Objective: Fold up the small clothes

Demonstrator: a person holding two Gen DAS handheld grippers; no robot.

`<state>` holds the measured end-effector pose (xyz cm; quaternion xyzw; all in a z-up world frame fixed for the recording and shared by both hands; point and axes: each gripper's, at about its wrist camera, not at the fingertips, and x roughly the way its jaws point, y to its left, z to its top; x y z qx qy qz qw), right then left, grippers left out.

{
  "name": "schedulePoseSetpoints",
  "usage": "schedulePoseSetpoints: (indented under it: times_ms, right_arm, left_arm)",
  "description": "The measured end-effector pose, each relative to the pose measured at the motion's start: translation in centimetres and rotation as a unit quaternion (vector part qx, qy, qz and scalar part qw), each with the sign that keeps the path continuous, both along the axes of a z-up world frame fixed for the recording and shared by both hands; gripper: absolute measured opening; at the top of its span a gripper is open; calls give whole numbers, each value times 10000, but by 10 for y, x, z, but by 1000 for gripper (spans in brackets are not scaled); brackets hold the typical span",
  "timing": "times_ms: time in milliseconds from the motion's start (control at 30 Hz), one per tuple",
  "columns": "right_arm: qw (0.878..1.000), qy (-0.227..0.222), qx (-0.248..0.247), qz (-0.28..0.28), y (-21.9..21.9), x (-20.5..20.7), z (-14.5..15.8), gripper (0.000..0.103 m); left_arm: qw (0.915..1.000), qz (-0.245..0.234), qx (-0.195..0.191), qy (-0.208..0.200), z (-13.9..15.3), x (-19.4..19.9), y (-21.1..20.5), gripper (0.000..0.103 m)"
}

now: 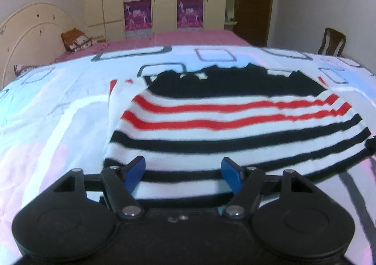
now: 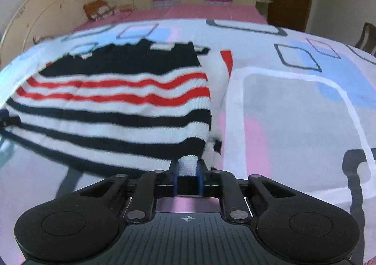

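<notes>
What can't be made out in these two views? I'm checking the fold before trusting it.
- Sweater near hem: left wrist view, hidden behind the open left tool; whether the pads touch cloth is unclear.
- Pinched cloth: right wrist view, the right tool covers it, so the layer count is unknown.
- Sweater's left side: right wrist view, cut off by the fisheye edge.
- Collar and far edge: both views, blurred.
- Underside: hidden against the quilt.
</notes>
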<state>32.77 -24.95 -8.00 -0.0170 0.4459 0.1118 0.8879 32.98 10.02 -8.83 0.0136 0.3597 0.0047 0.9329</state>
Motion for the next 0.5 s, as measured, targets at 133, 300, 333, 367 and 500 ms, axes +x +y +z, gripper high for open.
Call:
schedulePoseSetpoints:
  times_ms: [133,300,333,367,500]
  right_arm:
    - [9990,-23,-408,195,7,-8,-1,15]
    - [9959,-841,-271,-184,6,-17,28,22]
    - [9966,-804,-144,-139,10,-16,28,22]
    - [9974,-701,-135,5,17,-14,25,22]
    - [9976,-181,-658,78,25,-12,-8,22]
  left_arm:
    - [9999,-42,-22,149,-3,3,5,70]
    - [9998,-108,14,-185,11,-5,-10,85]
    - [9999,-110,-24,-128,8,-2,-12,85]
    - [10000,-72,-49,-30,4,2,-12,84]
    - [9990,250,-304,214,-10,7,4,84]
